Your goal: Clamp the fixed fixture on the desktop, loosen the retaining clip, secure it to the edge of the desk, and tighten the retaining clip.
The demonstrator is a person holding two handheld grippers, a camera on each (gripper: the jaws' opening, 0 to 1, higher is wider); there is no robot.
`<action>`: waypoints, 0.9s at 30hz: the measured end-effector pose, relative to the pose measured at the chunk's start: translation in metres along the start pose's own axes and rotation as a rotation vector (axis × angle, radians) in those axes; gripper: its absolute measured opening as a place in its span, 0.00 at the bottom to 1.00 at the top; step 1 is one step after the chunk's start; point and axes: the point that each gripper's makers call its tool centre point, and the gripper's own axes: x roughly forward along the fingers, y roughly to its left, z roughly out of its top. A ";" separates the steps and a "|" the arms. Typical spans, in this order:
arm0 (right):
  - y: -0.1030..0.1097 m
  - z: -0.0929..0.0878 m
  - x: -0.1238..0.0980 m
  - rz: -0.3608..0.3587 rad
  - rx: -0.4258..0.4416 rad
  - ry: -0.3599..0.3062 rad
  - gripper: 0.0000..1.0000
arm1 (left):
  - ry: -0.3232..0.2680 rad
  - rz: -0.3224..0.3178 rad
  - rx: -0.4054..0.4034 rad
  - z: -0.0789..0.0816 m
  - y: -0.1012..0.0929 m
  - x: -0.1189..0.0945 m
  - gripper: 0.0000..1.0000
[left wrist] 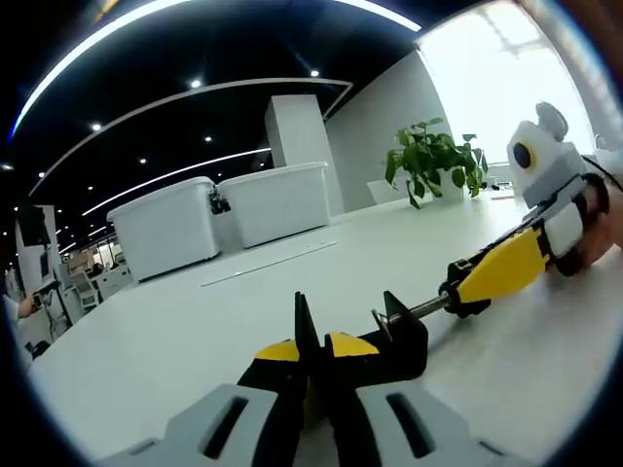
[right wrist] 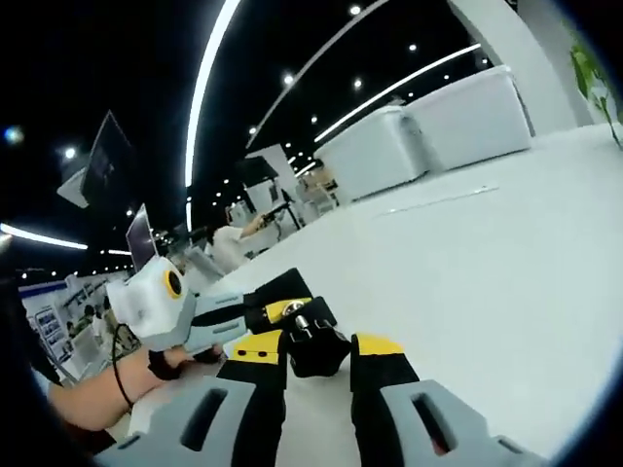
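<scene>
A black screw clamp (left wrist: 401, 333) lies on the white desk (left wrist: 175, 331). Its threaded rod runs right into a yellow and black handle (left wrist: 501, 268). My left gripper (left wrist: 313, 342) is shut on the clamp's black frame, its yellow-tipped jaws pressed against it. My right gripper (left wrist: 572, 229) comes in from the right and holds the far end of the handle. In the right gripper view my right gripper (right wrist: 317, 355) is shut on the black handle end (right wrist: 313, 336). Behind it the left gripper (right wrist: 255, 309) comes in from the left, held by a hand (right wrist: 92, 394).
Two large white lidded bins (left wrist: 165, 229) (left wrist: 277, 199) stand at the back of the desk, with a potted plant (left wrist: 433, 156) to their right. A thin seam (left wrist: 268, 263) crosses the desktop. People sit at desks (right wrist: 229, 243) in the background.
</scene>
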 end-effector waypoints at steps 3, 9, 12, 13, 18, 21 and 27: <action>0.003 0.002 -0.001 -0.022 -0.185 -0.022 0.24 | 0.000 0.001 0.000 0.000 0.000 0.000 0.08; -0.003 0.009 0.005 -0.046 -0.381 -0.019 0.24 | 0.000 0.001 0.000 0.001 -0.002 -0.003 0.08; -0.003 0.010 0.006 -0.075 -0.492 -0.009 0.24 | 0.000 0.002 -0.001 0.000 -0.001 -0.003 0.08; -0.002 0.010 0.006 -0.079 -0.522 -0.010 0.24 | 0.000 0.002 -0.001 0.000 -0.001 -0.003 0.08; 0.003 0.007 0.002 -0.088 -0.569 -0.009 0.24 | 0.001 0.001 -0.001 0.000 0.000 -0.001 0.08; 0.003 0.008 0.002 -0.108 -0.701 -0.003 0.24 | 0.001 0.002 -0.001 0.000 0.000 -0.001 0.08; -0.005 0.013 0.014 -0.145 -0.913 0.016 0.24 | 0.002 0.003 -0.002 -0.001 0.001 0.000 0.08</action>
